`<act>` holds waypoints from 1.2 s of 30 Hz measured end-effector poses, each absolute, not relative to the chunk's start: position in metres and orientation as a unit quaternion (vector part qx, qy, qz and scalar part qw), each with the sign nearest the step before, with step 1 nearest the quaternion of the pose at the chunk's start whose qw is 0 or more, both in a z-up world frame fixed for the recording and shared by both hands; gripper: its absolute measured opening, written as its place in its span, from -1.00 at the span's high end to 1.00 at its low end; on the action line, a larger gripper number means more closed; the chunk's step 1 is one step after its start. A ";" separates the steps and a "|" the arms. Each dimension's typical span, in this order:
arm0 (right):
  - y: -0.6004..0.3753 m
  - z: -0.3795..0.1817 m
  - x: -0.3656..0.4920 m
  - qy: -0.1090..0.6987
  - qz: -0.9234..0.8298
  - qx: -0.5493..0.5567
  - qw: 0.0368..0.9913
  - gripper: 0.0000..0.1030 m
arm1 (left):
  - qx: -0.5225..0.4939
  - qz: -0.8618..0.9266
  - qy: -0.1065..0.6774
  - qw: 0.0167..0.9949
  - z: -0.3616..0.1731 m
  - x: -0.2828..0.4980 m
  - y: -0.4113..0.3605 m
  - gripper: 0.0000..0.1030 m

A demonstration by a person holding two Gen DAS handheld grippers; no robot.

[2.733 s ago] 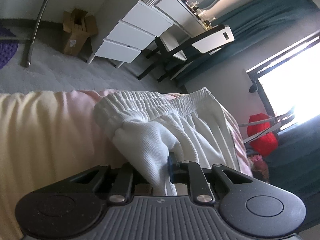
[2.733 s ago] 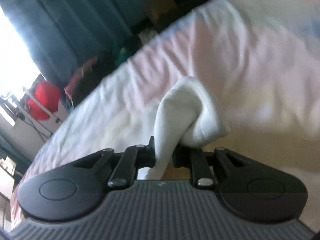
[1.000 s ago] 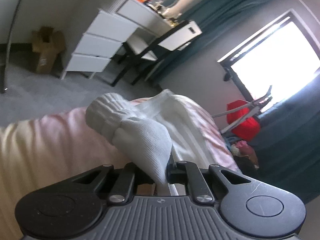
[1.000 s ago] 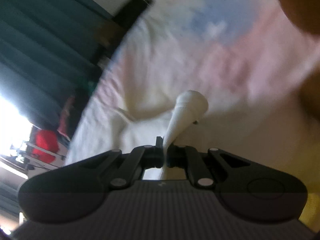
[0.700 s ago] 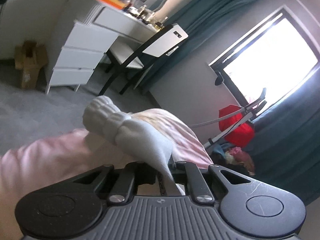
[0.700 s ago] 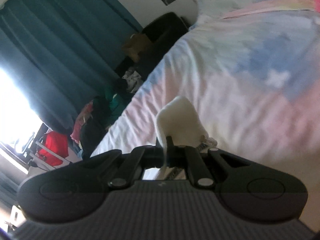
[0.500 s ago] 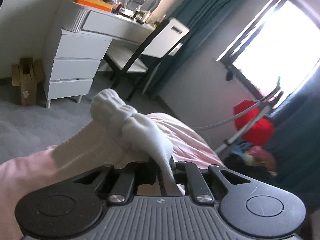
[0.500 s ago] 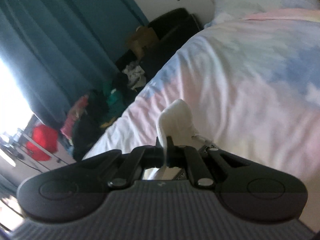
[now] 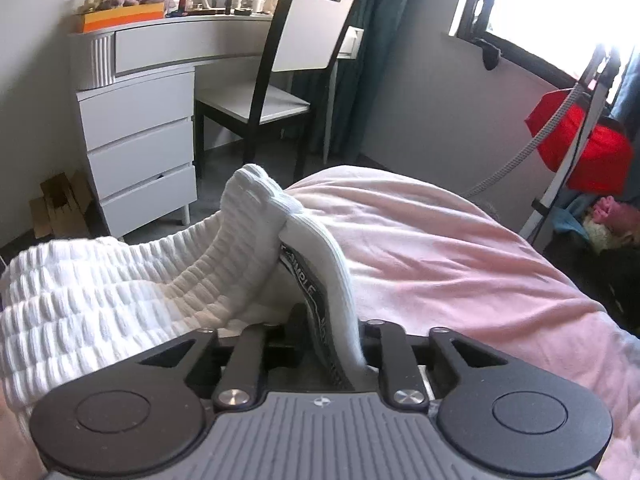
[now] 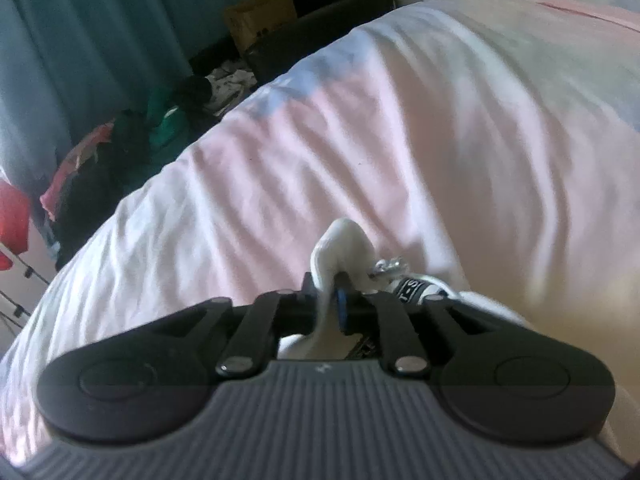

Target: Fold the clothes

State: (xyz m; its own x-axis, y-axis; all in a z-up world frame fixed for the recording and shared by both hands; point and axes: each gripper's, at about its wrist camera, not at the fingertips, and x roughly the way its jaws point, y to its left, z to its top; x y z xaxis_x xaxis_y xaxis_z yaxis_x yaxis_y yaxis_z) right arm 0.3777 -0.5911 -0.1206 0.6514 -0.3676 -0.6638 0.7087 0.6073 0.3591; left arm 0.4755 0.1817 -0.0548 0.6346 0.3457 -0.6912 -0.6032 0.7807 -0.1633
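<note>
White ribbed shorts [image 9: 120, 292] with an elastic waistband hang from my left gripper [image 9: 328, 320], which is shut on a fold of the waistband; a printed inner band shows at the pinch. The cloth trails to the left above the pink bed cover [image 9: 440, 248]. In the right wrist view my right gripper [image 10: 334, 300] is shut on another bunched white part of the shorts [image 10: 340, 248], with a drawstring end beside it, held just above the bed cover [image 10: 400, 140].
A white desk with drawers [image 9: 136, 148] and a black-and-white chair [image 9: 280, 80] stand beyond the bed's edge. A red bag on a stand [image 9: 580, 140] is at the right by the window. Piled clothes [image 10: 120, 140] and a dark sofa [image 10: 320, 20] lie along the curtain.
Both grippers have lifted and swung round with the shorts still pinched. The left view now faces the desk and chair squarely; the waistband has spread out to the left.
</note>
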 end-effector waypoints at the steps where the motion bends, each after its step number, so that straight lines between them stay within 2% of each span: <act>1: -0.590 -0.117 0.372 0.271 -0.302 0.320 0.856 0.42 | -0.201 0.259 0.331 0.885 -0.052 0.469 0.183 0.48; 3: -0.589 -0.110 0.357 0.261 -0.274 0.342 0.860 -0.21 | -0.215 0.236 0.325 0.891 -0.047 0.453 0.187 0.39; 5: -0.584 -0.102 0.336 0.239 -0.260 0.361 0.863 -0.38 | -0.227 0.211 0.314 0.897 -0.043 0.428 0.188 0.23; 6: -0.580 -0.098 0.324 0.234 -0.254 0.364 0.865 -0.38 | -0.236 0.204 0.308 0.899 -0.042 0.414 0.189 0.18; 8: -0.571 -0.091 0.300 0.231 -0.232 0.375 0.867 -0.38 | -0.261 0.192 0.297 0.898 -0.040 0.383 0.192 -0.05; 11: -0.556 -0.085 0.255 0.218 -0.200 0.407 0.864 -0.39 | -0.309 0.175 0.282 0.891 -0.041 0.330 0.193 -0.15; 15: -0.533 -0.099 0.207 0.220 -0.144 0.487 0.833 -0.43 | -0.346 0.179 0.280 0.877 -0.049 0.275 0.190 -0.19; 18: -0.514 -0.114 0.182 0.233 -0.102 0.542 0.801 -0.43 | -0.342 0.181 0.296 0.873 -0.054 0.253 0.182 -0.40; 21: -0.496 -0.128 0.180 0.267 -0.067 0.566 0.777 -0.43 | -0.380 0.174 0.308 0.855 -0.065 0.244 0.184 -0.40; 27: -0.477 -0.158 0.191 0.265 -0.030 0.584 0.766 -0.39 | -0.466 0.151 0.300 0.819 -0.096 0.249 0.201 -0.38; 36: -0.517 -0.157 0.220 0.154 -0.114 0.569 0.800 -0.38 | -0.444 0.188 0.238 0.843 -0.107 0.283 0.211 -0.14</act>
